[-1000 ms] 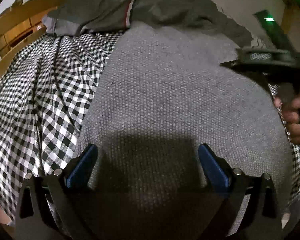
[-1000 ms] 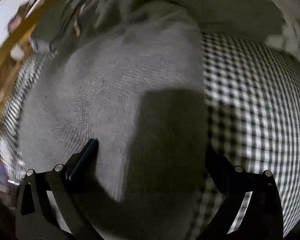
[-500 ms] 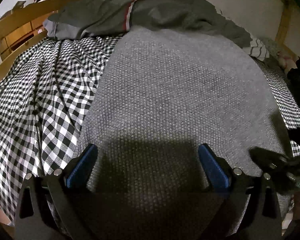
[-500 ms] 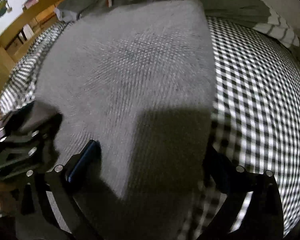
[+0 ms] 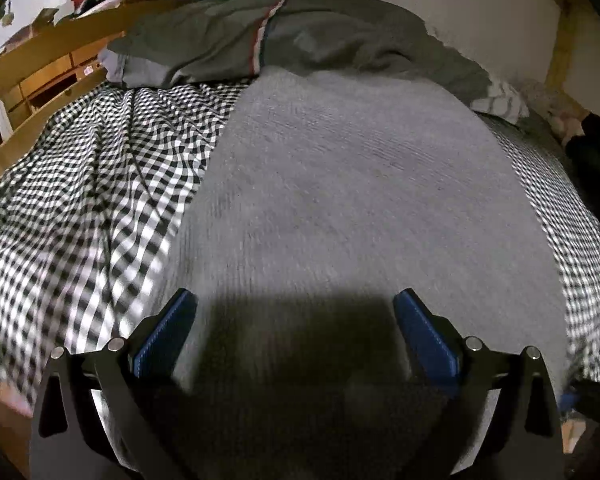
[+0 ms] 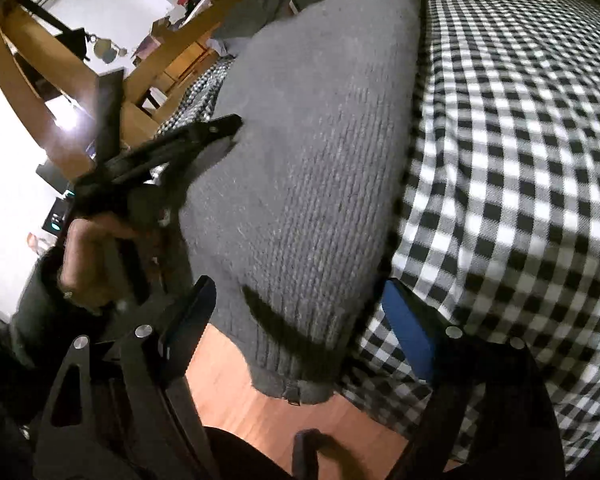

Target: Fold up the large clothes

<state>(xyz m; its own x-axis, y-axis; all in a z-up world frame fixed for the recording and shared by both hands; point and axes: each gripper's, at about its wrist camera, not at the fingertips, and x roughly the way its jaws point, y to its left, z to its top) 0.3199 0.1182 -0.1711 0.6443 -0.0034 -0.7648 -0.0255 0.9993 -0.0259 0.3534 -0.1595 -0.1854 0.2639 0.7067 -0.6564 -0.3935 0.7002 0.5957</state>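
Left wrist: left gripper [image 5: 296,332] spread wide, empty, hovering above grey knit sweater [image 5: 352,184] laid lengthwise along checkered bedsheet [image 5: 92,200]; dark grey blanket [image 5: 300,40] bunched at far end.

Right wrist: right gripper [image 6: 296,320] likewise parted, gripping nothing, over sweater hem [image 6: 292,372] overhanging bed's near edge above wooden floor [image 6: 236,400].

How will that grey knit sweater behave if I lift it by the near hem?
The grey knit sweater will probably flop: its hem already droops over the edge of the checked bedsheet. The chunky ribbed knit suggests some weight and stretch. The textured surface should grip, not slip.
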